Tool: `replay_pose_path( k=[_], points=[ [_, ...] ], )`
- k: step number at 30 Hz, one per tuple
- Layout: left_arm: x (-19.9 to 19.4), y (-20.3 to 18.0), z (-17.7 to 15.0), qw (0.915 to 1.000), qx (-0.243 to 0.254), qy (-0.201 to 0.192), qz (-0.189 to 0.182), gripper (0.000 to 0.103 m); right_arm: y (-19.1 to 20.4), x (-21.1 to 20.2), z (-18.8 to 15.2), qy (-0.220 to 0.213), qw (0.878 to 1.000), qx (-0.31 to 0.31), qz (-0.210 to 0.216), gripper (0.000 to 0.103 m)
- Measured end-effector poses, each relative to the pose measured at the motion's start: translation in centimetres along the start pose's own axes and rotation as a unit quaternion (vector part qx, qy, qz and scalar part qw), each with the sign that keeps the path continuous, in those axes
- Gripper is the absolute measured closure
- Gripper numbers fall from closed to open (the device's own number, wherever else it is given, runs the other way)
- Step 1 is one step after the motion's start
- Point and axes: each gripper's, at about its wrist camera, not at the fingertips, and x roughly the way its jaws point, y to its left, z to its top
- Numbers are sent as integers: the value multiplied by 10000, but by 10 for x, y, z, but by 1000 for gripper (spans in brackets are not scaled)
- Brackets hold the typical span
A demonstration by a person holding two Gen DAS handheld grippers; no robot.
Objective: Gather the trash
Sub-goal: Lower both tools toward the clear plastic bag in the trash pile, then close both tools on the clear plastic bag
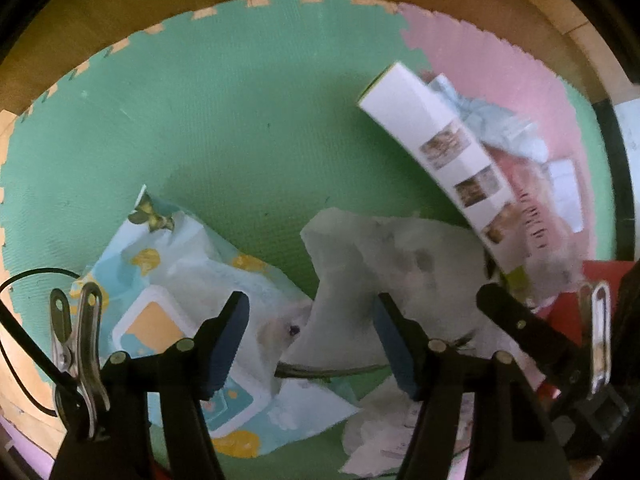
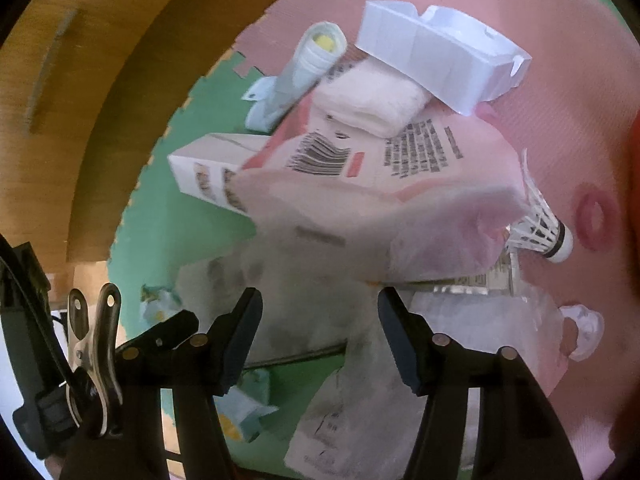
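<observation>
A: What crowds your tongs?
B: A wipes pack [image 1: 176, 320] and long carton [image 1: 440, 160] flank the crumpled tissue [image 1: 384, 264] mid-mat [image 1: 224, 128].
A: Their state?
B: Left gripper [image 1: 312, 344] and right gripper [image 2: 320, 340] both gape, tissue between unpinched.

1. My fingers [image 1: 224, 344] carry dark blue pads on black arms;
2. green mat [image 1: 224, 120], pink tile [image 1: 500, 68] at two o'clock;
3. wipes pack [image 1: 180, 280]: pale blue, yellow ducks;
4. white carton [image 1: 436, 140], brown photos.

Crumpled, apparently stained paper trash [image 1: 384, 264] lies piled on foam mat [image 1: 224, 128].
</observation>
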Motion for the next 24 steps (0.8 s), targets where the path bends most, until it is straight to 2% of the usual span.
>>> replay_pose_path(
  k=[5,10,12,14,17,21,24],
  points=[
    [16,0,-2,9999,24,4,135,34,1,13,0,4,9996,-217,-163,40],
    [22,2,-5,10000,-33,-28,68,30,1,22,-2,-59,9995,-269,-170,40],
    [23,4,-6,9999,-69,-90,16,26,0,24,-1,-86,9995,-272,-162,40],
    [25,4,-9,9999,-74,-106,-100,18,0,24,-1,-100,9997,-207,-118,40],
    [29,2,-11,9999,68,15,-111,13,-13,22,-2,-220,9997,33,75,40],
    [29,-2,-8,9999,-29,140,-26,15,-18,21,-2,-240,9995,40,183,40],
    [26,-3,-7,9998,-132,139,-53,31,-9,21,-2,-186,9997,-150,24,42]
  ],
)
